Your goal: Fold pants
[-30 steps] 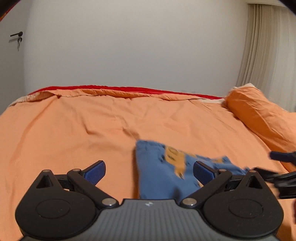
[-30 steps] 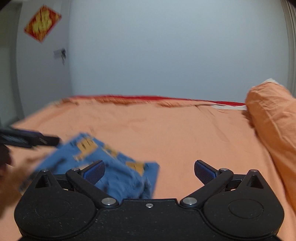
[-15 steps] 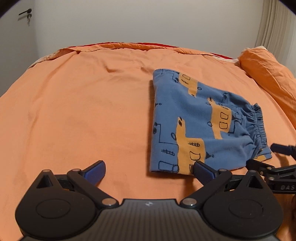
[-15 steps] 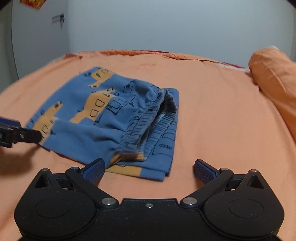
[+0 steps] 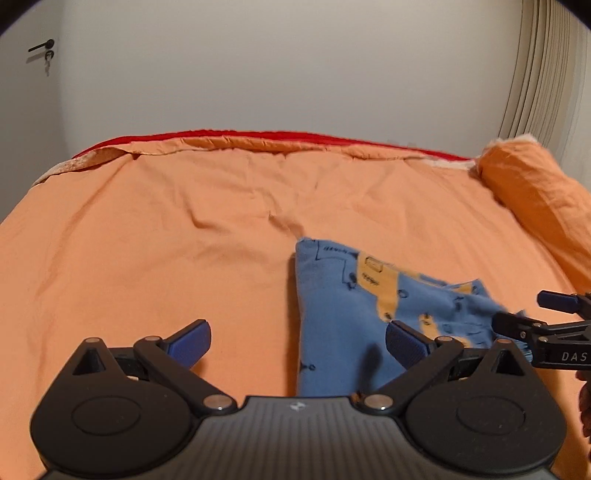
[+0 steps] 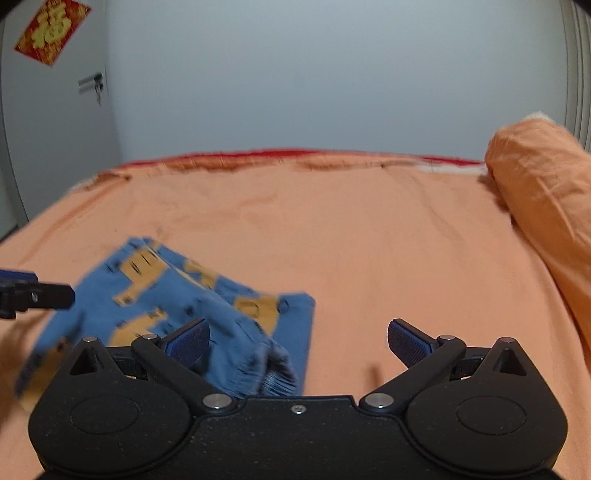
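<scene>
Through your left wrist camera, your left tool (image 5: 298, 341) stands wide apart, its two blue-padded fingers (image 5: 192, 341) holding nothing between them. Beyond it lies the bed (image 5: 166, 236), covered in an orange sheet with a red edge along the far side. The folded pants (image 5: 351, 306), blue with orange printed shapes, lie flat on the sheet right of centre; the tool's right finger overlaps them in the picture, but you cannot tell whether it touches the cloth. At the right edge your right tool (image 5: 532, 314) reaches in, its tips at the pants' blurred right end; whether they touch the fabric is unclear. An orange pillow (image 5: 535, 192) sits at the far right of the bed, near pleated curtains (image 5: 546, 74). A door handle (image 5: 42, 46) shows on the wall at upper left.

Through your right wrist camera, your right tool (image 6: 298, 341) is likewise wide, with nothing gripped. The pants (image 6: 177, 295) lie on the bed (image 6: 369, 240) at lower left, smeared by motion blur, their gathered waistband nearest the tool's left finger. Your left tool (image 6: 35, 297) shows at the left edge, just beside the pants' left end. The pillow (image 6: 543, 177) lies at the right, and a red paper decoration (image 6: 51, 31) hangs at upper left above a door handle (image 6: 90, 83).
</scene>
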{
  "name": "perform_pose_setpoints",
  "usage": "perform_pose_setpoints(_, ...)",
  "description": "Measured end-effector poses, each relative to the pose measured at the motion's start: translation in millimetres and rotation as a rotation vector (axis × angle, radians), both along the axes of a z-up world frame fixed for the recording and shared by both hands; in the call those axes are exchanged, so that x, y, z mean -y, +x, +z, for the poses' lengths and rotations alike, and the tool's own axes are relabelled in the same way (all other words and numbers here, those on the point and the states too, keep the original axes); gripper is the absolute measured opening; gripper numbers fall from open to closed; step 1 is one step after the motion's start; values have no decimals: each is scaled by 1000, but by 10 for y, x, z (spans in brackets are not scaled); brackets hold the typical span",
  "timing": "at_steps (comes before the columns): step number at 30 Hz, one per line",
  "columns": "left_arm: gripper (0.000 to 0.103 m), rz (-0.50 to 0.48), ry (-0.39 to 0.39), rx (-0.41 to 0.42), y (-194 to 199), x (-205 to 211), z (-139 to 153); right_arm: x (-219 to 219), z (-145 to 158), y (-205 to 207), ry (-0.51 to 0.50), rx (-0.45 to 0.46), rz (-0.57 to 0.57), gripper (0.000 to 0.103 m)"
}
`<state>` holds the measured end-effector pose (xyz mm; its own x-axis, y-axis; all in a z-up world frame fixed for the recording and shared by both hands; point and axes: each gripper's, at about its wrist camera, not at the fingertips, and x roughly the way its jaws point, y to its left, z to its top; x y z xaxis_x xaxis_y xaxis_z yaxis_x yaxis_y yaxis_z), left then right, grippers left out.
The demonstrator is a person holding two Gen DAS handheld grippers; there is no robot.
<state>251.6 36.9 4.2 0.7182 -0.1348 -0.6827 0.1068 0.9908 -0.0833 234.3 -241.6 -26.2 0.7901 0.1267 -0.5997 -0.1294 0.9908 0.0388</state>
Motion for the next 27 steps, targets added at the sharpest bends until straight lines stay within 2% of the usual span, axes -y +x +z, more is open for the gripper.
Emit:
perform_pose_setpoints(2, 103, -2, 31, -38, 112, 15, -196, 61, -177, 71, -19, -42, 15, 102)
perform_pose_setpoints(5, 103, -5, -11, -48, 125, -61, -318, 275, -241, 105, 139, -74, 14, 102)
perform_pose_setpoints(8, 103, -12, -7, -43, 130, -86, -223, 344, -63, 3, 190, 21, 8, 102)
perform_pose_setpoints(10, 103, -16, 14, -25, 169, -51, -164, 325, -6, 41, 181, 37, -4, 102)
perform_pose_setpoints(13, 103, 0, 34, -21, 239, 33, -136, 204, -155, 226, 82, -94, -17, 102)
perform_pose_setpoints(14, 103, 17, 30, -22, 231, 52, -134, 188, -179, 217, 75, -111, -13, 102)
perform_pose_setpoints(19, 103, 64, -45, -48, -58, -44, -108, 169, 60, -357, 143, 25, -11, 102)
perform_pose_setpoints(20, 103, 70, -74, -51, -159, -85, -112, 135, 54, -451, 143, 24, 13, 102)
perform_pose_setpoints(22, 103, 70, -113, -68, -366, -153, -184, 47, -72, -569, 80, -15, 25, 102)
perform_pose_setpoints(23, 103, 62, -105, -91, -450, -166, -254, 11, -197, -585, 37, -69, 14, 102)
perform_pose_setpoints(24, 103, 53, -80, -110, -522, -176, -327, 43, -277, -627, 72, -92, 9, 102)
perform_pose_setpoints(25, 103, 35, -46, -88, -619, -180, -359, 100, -282, -700, 130, -80, -14, 102)
perform_pose_setpoints(27, 103, 8, 7, -62, -776, -168, -316, 122, -229, -819, 152, -75, -46, 102)
